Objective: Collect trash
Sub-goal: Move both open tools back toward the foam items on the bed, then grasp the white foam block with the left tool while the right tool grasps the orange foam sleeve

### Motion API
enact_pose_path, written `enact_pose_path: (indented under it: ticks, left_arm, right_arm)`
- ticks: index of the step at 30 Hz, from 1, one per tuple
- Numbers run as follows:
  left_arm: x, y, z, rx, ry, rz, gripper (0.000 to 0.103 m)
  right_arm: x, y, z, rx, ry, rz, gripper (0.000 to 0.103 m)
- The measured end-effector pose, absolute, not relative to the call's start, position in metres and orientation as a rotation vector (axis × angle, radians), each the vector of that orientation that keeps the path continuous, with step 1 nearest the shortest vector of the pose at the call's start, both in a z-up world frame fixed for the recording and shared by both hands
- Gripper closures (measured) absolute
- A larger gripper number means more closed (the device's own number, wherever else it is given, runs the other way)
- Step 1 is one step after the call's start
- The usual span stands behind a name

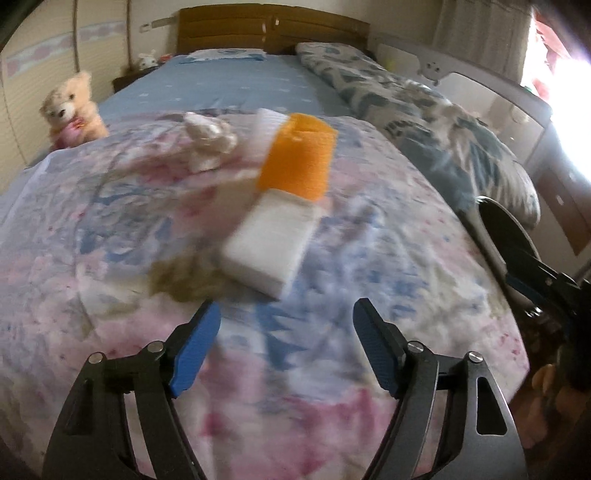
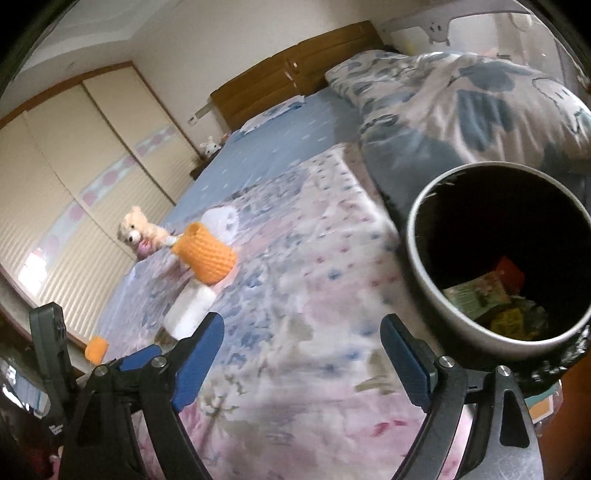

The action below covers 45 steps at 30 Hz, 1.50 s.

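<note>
1. Trash lay on a pink-and-blue floral quilt [image 1: 110, 229] spread over the bed, filling the centre of the left wrist view.
2. The orange foam-net sleeve [image 1: 297, 157] sat just above the frame's middle, touching the upper end of a white rectangular foam block [image 1: 267, 245] that lay tilted below it.
3. A crumpled white tissue wad [image 1: 208, 138] rested to the left of the sleeve, near it but apart.
4. The left gripper [image 1: 286, 349] stood at the bottom centre, its blue-padded jaws spread wide with nothing between them, just short of the foam block.
5. The right gripper [image 2: 303, 363] occupied the bottom of the right wrist view, its jaws likewise parted and empty above the quilt.
6. A round grey metal trash bin [image 2: 417, 243] with a dark inside stood at the right of that view, beside the quilt's edge; green, yellow and red wrappers [image 2: 487, 295] lay at its bottom.
7. A cream teddy bear [image 1: 70, 107] sat at the upper left of the left wrist view on the blue bedsheet [image 1: 229, 85].
8. A blue-and-white patterned duvet [image 1: 424, 110] lay bunched at the upper right, before the wooden headboard [image 1: 273, 26].
9. Motion blur softened the trash items' edges.
</note>
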<state>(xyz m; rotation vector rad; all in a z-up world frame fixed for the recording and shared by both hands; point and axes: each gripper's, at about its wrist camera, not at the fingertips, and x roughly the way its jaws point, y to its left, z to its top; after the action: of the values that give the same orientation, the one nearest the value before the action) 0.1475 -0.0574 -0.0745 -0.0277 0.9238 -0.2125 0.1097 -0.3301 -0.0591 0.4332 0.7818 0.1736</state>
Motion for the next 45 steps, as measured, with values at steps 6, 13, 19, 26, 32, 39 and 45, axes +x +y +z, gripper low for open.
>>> enact_pose_path:
  ticks: [6, 13, 19, 26, 32, 39, 45]
  left_arm:
    - [0.172, -0.046, -0.082, -0.008, 0.926, -0.189, 0.024]
    - [0.185, -0.051, -0.094, 0.029, 0.953, -0.260, 0.056]
    - [0.173, -0.032, -0.085, 0.004, 0.914, -0.241, 0.059]
    - [0.176, 0.020, -0.086, -0.078, 0.902, -0.144, 0.059]
    - [0.176, 0.035, -0.098, -0.142, 0.917, -0.137, 0.052]
    - [0.177, 0.028, -0.101, -0.093, 0.929, -0.139, 0.046]
    - [0.177, 0.023, -0.101, -0.061, 0.926, -0.139, 0.053]
  right_arm:
    - [0.116, -0.312, -0.060, 0.417, 0.788, 0.195, 0.015]
    - [0.128, -0.299, -0.063, 0.421, 0.792, 0.207, 0.015]
    - [0.147, -0.277, -0.068, 0.407, 0.799, 0.241, 0.015]
    - [0.176, -0.235, -0.078, 0.347, 0.818, 0.317, 0.015]
    - [0.209, -0.197, -0.082, 0.269, 0.822, 0.360, 0.015]
    - [0.245, -0.177, -0.088, 0.210, 0.831, 0.345, 0.017]
    - [0.247, -0.179, -0.096, 0.207, 0.851, 0.318, 0.063]
